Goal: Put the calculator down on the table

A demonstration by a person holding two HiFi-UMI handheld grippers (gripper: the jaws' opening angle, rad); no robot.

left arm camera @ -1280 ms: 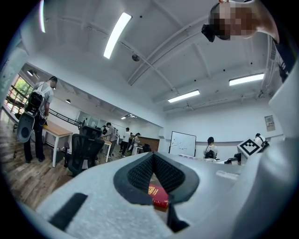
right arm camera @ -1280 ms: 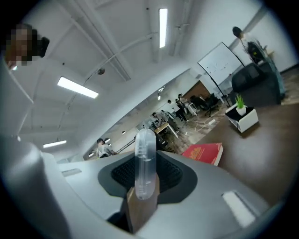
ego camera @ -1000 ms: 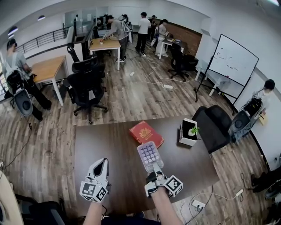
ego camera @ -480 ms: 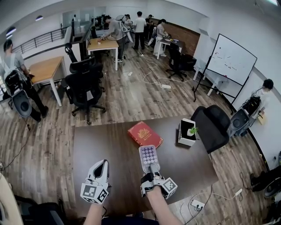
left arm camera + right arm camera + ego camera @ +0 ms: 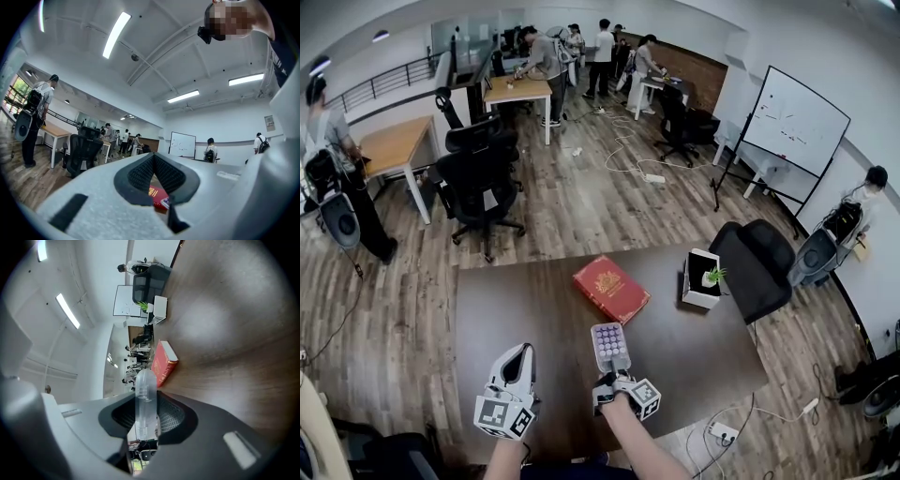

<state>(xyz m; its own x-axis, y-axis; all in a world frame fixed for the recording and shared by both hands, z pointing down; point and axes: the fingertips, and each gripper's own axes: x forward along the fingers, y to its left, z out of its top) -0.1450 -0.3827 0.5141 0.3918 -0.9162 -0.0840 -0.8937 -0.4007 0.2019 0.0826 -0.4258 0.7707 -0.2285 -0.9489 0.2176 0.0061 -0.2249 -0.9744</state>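
Two checks: where's the calculator [image 5: 610,345], and what's the right gripper [image 5: 614,373] doing?

> Right gripper is clamped on the calculator's near end. The right gripper view shows it edge-on, with both pads pressed on the casing and the narrow gap filled by it. Keys face up and the long axis points away from the person. It sits low over the dark table [image 5: 487,319], front-middle area. No view shows whether it touches the tabletop.

Left gripper [image 5: 521,354]?

> Jaws are together at the tips with nothing between them. It sits to the left of the right gripper, near the table's front edge and apart from the calculator. It points out across the table.

Anything else on the surface?

> A red book [image 5: 611,289] lies flat and angled just beyond the calculator's far end, near it but not touching. A white box [image 5: 698,300] holding a small green plant [image 5: 713,276] stands toward the right edge, well apart from the calculator.

Do the gripper cams see the book?

> Both do. The left gripper view catches it through the gap behind the closed tips. The right gripper view has it past the calculator's tip, with the white box further back.

Surroundings?

> A black chair [image 5: 759,267] stands just beside the table's right edge, and a whiteboard [image 5: 795,120] on a stand is beyond it. There are more black chairs, wooden desks and cables on the plank floor. People stand at the far end and along both sides of the room.
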